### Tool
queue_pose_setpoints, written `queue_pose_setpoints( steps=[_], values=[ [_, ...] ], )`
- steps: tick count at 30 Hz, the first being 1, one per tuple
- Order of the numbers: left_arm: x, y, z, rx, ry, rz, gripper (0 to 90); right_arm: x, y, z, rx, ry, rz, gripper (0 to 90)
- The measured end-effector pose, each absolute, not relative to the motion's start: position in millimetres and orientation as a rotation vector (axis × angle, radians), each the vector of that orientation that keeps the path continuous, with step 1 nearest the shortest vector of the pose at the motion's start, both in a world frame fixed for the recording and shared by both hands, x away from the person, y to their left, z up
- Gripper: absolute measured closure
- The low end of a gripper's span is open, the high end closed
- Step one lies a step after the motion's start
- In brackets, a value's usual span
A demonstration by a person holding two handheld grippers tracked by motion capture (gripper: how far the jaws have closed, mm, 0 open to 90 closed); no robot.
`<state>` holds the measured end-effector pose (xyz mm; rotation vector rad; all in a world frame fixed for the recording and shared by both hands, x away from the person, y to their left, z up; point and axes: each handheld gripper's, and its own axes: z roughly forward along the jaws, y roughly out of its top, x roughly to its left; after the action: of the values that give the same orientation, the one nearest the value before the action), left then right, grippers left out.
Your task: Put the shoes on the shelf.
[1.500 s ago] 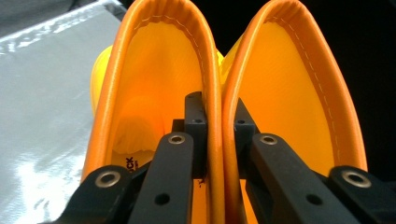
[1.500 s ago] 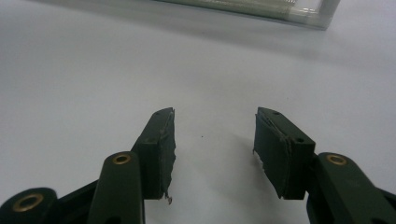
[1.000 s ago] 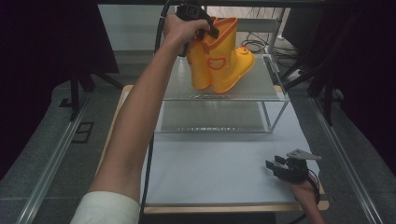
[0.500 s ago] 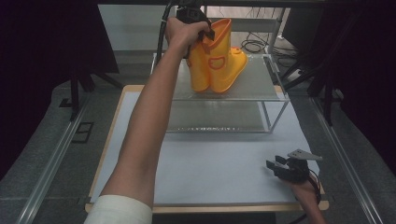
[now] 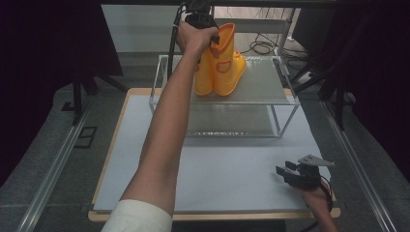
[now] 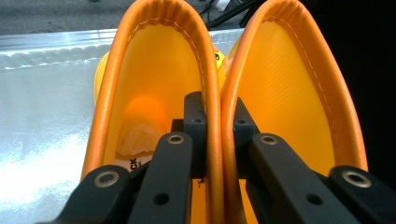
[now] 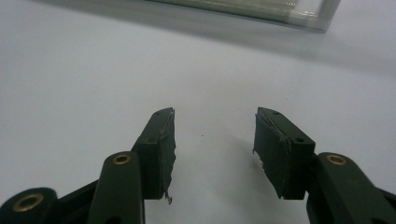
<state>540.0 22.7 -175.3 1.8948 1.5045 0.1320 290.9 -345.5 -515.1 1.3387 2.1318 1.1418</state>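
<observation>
Left gripper view: left claw [image 6: 214,121] pinches both orange boots' [image 6: 280,93] adjoining rims; right claw [image 7: 215,140] gapes wide.

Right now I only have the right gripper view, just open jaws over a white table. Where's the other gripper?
Observer: The left gripper is up on the top shelf of a rack, at a pair of orange boots.
Operator: Is it holding them?
Observer: Yes. In the left gripper view its jaws pinch the two inner walls together, one jaw inside each boot.
Operator: Anything inside the boots?
Observer: Crumpled white paper sits down in one of them.
Operator: And where is my gripper?
Observer: The right gripper is open at the table's near right corner.
</observation>
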Motion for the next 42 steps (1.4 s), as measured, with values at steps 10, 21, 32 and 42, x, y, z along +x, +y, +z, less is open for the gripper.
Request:
queue_pose_setpoints(
  steps=[10,21,32,42],
  values=[
    [544.9,15.9,-182.5,1.904,1.511,0.134,81.0,290.6,-343.0,-515.1,1.333,2.139,1.147,47.7],
    [548.7,10.8,-180.8,1.877,1.487,0.146,67.3,290.4,-344.9,-515.4,1.334,2.139,1.144,47.7],
    [538.6,11.0,-155.9,1.827,1.38,0.195,51.7,291.4,-343.4,-516.2,1.338,2.141,1.143,47.6],
    [498.3,41.9,-125.6,1.794,1.159,0.195,74.5,290.7,-342.5,-515.4,1.337,2.138,1.14,47.6]
  ],
)
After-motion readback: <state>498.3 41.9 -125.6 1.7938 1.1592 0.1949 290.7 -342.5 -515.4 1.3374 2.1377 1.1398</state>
